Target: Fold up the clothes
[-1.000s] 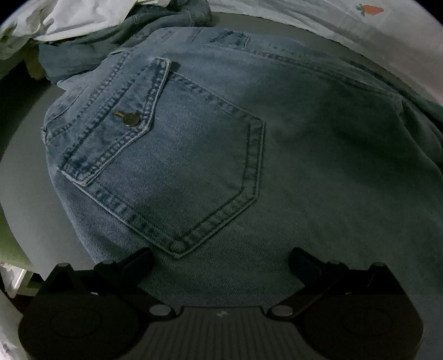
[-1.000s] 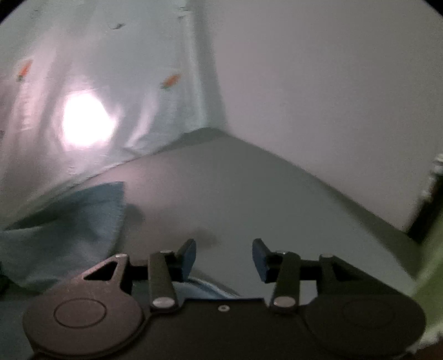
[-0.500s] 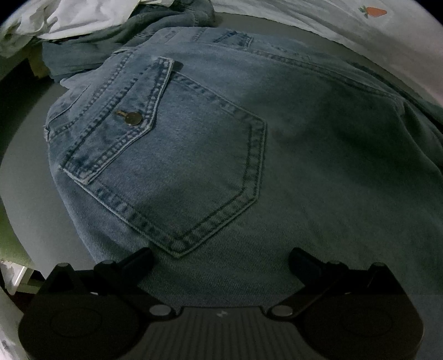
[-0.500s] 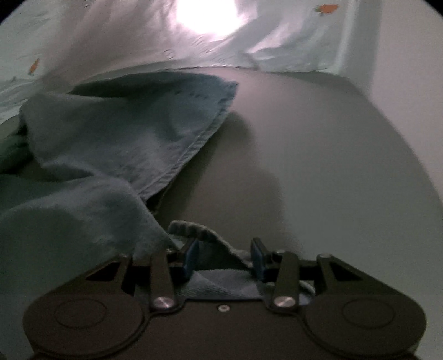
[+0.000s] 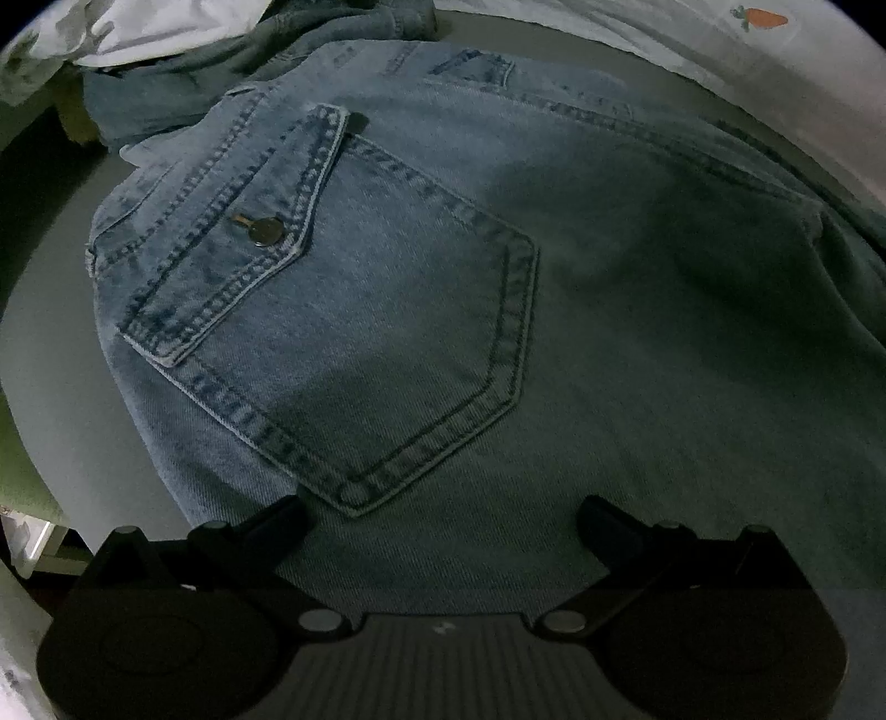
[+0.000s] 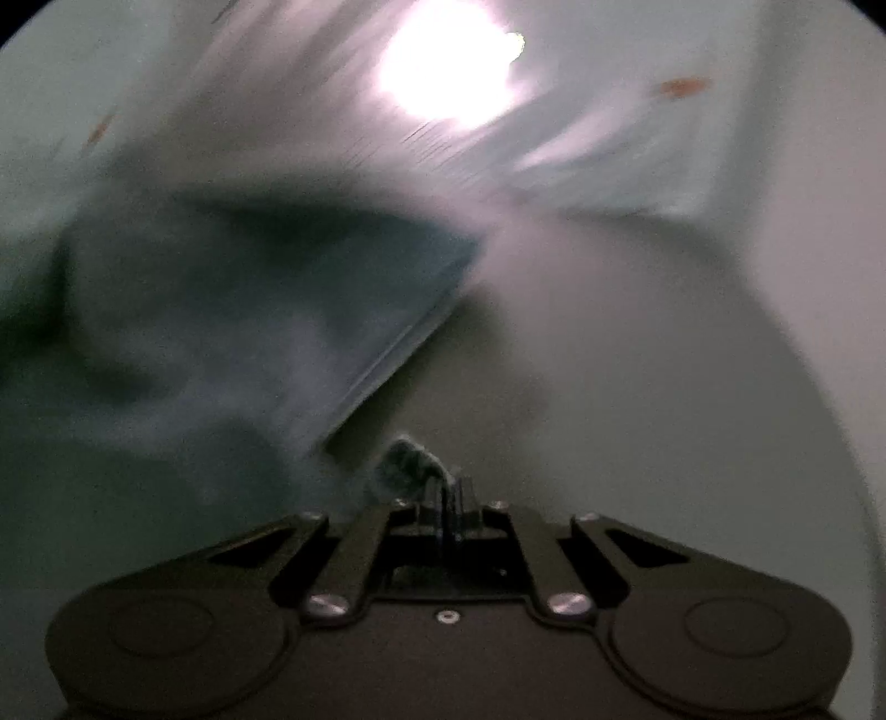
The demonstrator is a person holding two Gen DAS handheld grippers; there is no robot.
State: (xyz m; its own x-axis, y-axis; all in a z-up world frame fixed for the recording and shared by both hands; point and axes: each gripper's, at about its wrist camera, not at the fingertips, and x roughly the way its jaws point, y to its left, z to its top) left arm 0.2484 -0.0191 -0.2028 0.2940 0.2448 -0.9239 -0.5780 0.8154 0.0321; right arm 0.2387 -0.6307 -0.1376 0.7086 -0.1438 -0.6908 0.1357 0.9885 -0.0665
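While faded blue jeans [image 5: 554, 277] lie flat, left hand-held gripper [image 5: 443, 515] spread, right hand-held gripper [image 6: 443, 487] pinching hem.

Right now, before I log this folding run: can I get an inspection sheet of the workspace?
Surface: grey tabletop, bare beside the denim.
Job's things: jeans spread back side up, rear pocket with buttoned flap; a hem is pinched.
Clutter: white garment and more denim heaped at the far edge.
Grippers: left gripper open above the jeans; right gripper has just closed on the hem.
Cables: nothing seen.
Surroundings: carrot-print sheet behind; bright glare, right view blurred.
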